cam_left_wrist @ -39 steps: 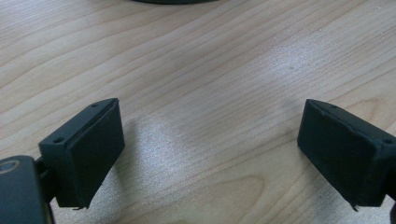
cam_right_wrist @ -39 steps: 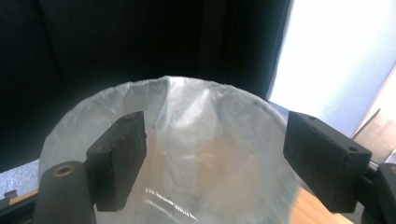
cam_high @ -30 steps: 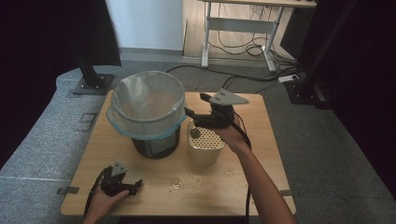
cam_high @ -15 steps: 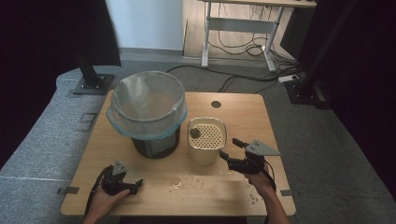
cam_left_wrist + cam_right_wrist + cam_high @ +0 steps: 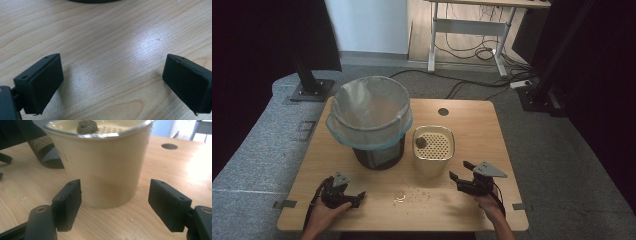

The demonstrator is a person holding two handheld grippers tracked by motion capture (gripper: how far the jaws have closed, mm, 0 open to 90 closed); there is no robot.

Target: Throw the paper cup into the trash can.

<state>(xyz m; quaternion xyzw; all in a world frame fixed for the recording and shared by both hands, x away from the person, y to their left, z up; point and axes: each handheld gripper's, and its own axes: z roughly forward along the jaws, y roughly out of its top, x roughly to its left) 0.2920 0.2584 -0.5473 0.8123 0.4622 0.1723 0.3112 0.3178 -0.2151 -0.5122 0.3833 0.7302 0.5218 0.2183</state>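
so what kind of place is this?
Probably a lab or office recording setup: black curtains surround a light wooden table, with a desk frame and loose cables on the floor behind.

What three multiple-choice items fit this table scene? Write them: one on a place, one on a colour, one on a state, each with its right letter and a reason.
1. Where does the dark lump lie?
A. in the cream container
B. in the lined bin
C. on the table

2. What colour is the liner of the bin?
A. red
B. pale translucent
C. black

3. How do the right gripper's jaws stand?
A. shut on the container
B. shut on nothing
C. apart, short of the container

Key: 1 A, the lump rests on the perforated insert. 2 B, the bag is see-through. 3 C, the right gripper view shows both pads clear of the wall.
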